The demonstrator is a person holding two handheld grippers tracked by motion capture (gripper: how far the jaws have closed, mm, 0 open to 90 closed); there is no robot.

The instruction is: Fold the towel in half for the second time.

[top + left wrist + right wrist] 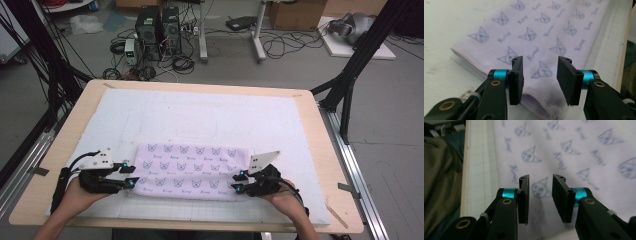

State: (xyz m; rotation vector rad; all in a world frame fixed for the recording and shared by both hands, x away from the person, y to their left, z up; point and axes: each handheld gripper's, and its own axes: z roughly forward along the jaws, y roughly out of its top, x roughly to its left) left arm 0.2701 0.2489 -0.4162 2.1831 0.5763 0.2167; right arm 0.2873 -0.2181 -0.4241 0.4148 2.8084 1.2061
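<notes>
Lying folded on the white mat (150,107) near the table's front edge, the lilac cat-print towel (187,171) has 2 grippers at its ends, left gripper (131,175) and right gripper (238,181), jaws parted and empty. Closing on a single layer could undo the fold.

One folded towel (187,171), two claws, left claw (131,175), right claw (237,181)

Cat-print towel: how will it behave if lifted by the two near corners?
Probably floppy: the towel lies flat and folded, its soft layered hem showing in the left gripper view, so the middle would likely sag between grips. Likely light, being thin cloth. The layers may slip apart unless each hand-held gripper pinches every layer.
</notes>
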